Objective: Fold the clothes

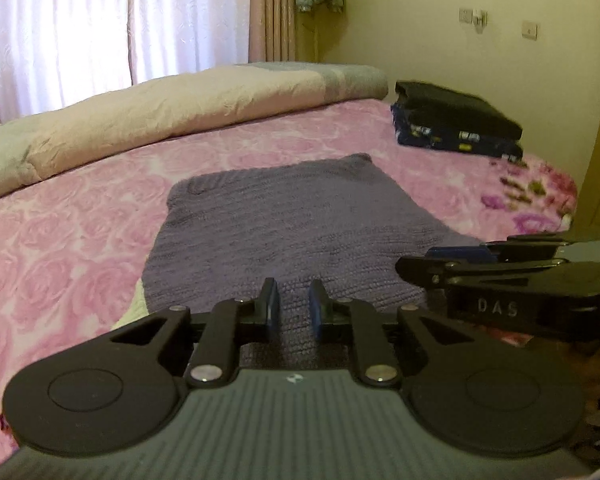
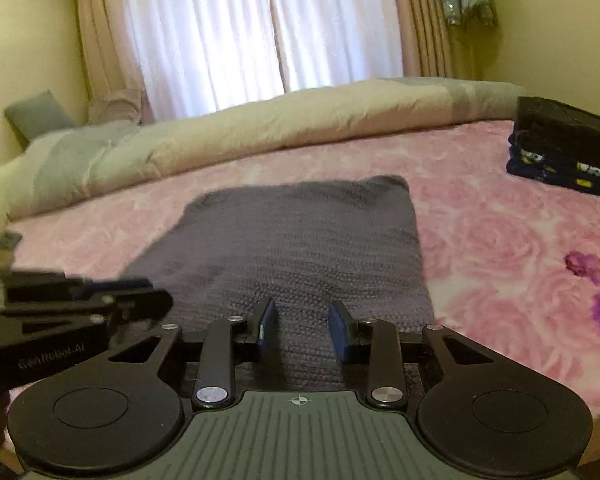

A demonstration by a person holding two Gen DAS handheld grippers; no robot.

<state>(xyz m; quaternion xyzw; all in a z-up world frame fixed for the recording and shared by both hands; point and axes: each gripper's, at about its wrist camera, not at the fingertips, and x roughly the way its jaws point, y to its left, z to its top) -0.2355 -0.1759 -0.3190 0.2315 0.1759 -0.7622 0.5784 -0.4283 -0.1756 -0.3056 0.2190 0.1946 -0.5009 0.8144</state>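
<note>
2 tongs (image 1: 294, 304) (image 2: 303, 330), sweater (image 1: 292, 224) edge hidden.

A rolled beige-and-grey duvet (image 2: 260, 132) lies along the far side of the pink rose-print bedspread (image 2: 480, 240), running from 9 to 2 o'clock. White sheer curtains (image 2: 260, 28) hang at 12 o'clock, pink drapes (image 2: 424, 16) beside them. A grey pillow (image 2: 36, 118) leans on the wall at 10 o'clock.

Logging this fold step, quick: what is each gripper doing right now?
Left gripper: open, narrow gap, above the purple knit cloth, gripping nothing.
Right gripper: open, wider gap, over the same cloth, gripping nothing.
</note>
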